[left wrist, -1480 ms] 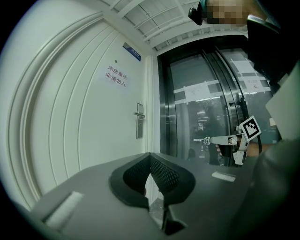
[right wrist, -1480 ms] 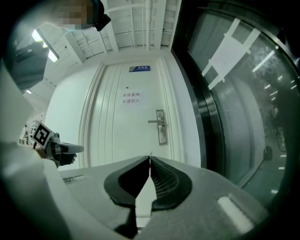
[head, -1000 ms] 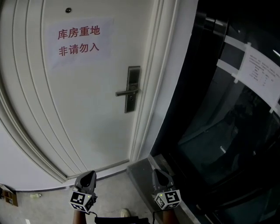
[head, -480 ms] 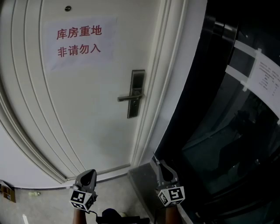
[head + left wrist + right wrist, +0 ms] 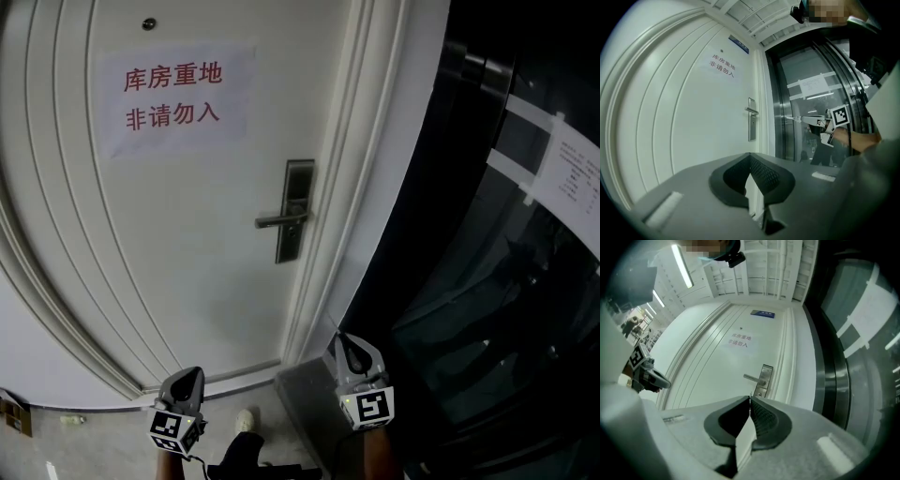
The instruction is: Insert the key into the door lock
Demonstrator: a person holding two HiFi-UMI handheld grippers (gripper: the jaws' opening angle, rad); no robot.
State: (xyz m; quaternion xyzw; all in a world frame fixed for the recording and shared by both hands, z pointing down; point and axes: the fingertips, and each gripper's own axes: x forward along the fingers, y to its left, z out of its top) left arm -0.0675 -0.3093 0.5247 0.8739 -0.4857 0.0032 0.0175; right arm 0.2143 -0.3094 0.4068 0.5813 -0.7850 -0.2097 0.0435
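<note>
The right gripper point(image 5: 750, 398) has its fingers pinched shut on the key point(image 5: 792, 117). Only a thin sliver shows past their tips, too small to make out in detail, and it is well apart from the door lock point(image 5: 295, 211). The left gripper point(image 5: 750, 157) has its fingers closed on nothing.

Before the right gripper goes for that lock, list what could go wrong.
1. What looks like the key shows only as a thin sliver past the tip of the shut right gripper. So slight a pinch may let it twist or slip on meeting the lock plate.
2. The lever handle juts across that plate, and the keyhole is too small to make out, so the gripper could knock the handle while aiming.
</note>
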